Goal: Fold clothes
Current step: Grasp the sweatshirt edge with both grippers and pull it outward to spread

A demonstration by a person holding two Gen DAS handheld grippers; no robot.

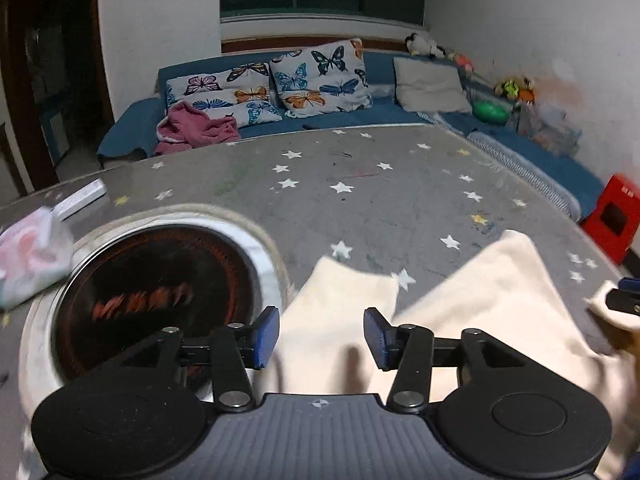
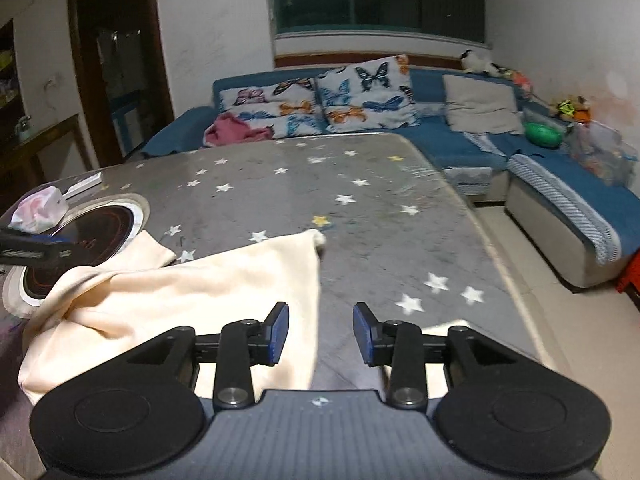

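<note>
A cream garment (image 1: 492,304) lies rumpled on the grey star-print table (image 1: 360,192). It also shows in the right wrist view (image 2: 192,292), spread from the left to the middle. My left gripper (image 1: 322,336) is open, its jaws standing over a cream flap of the garment, holding nothing. My right gripper (image 2: 320,332) is open just above the table, at the garment's right edge; its tip (image 1: 624,296) shows at the far right of the left wrist view. The left gripper's finger (image 2: 28,250) shows at the left edge of the right wrist view.
A round black induction hob (image 1: 156,296) is set into the table at the left, with a tissue pack (image 1: 32,256) and a white remote (image 1: 80,198) beyond it. A blue sofa (image 2: 460,140) with butterfly pillows stands behind. A red stool (image 1: 612,216) is at the right.
</note>
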